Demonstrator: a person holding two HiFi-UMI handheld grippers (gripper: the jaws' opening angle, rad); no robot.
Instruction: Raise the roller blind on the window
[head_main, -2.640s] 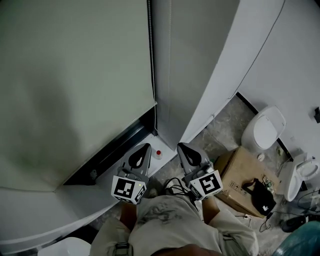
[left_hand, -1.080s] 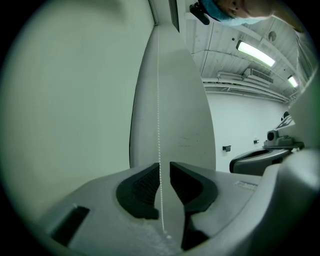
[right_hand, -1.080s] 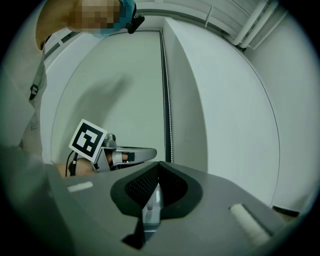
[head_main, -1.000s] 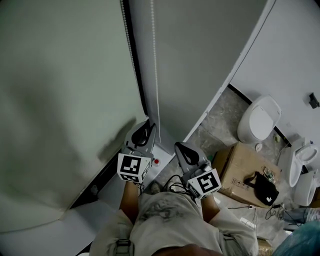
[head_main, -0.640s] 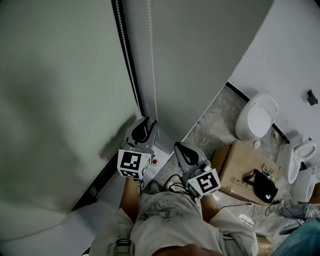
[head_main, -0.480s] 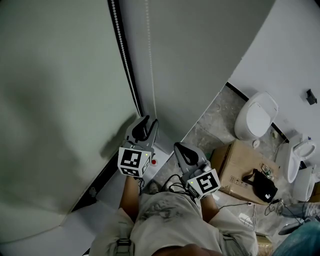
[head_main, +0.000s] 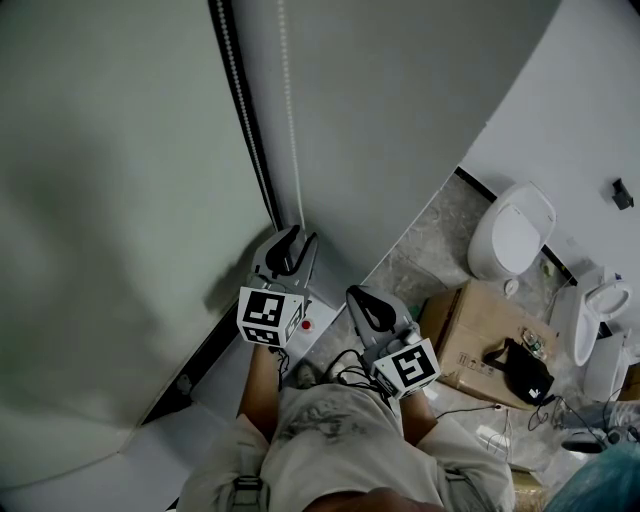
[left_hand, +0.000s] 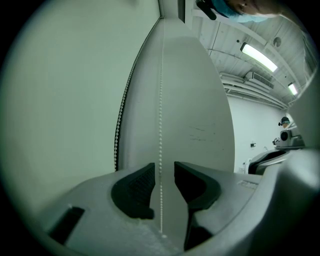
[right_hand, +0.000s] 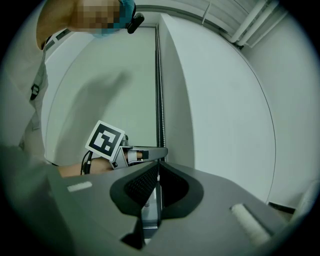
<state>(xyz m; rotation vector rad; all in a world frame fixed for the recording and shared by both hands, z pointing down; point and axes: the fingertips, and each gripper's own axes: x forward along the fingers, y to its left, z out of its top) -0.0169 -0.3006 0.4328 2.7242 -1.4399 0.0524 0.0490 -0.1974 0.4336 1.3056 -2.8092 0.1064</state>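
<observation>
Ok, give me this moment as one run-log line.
roller blind: mostly down | left hand-held gripper: open, bead chain between jaws, unpressed | right hand-held gripper: jaws opening, bead chain between them

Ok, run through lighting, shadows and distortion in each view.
Head view: dim and flat, with a soft shadow on the roller blind beside the left gripper. Left gripper view: strong fisheye with black corners; the bead chain is sharp between its open jaws, the ceiling lights glare. Right gripper view: same fisheye vignette, a broad blurred shadow on the blind.
</observation>
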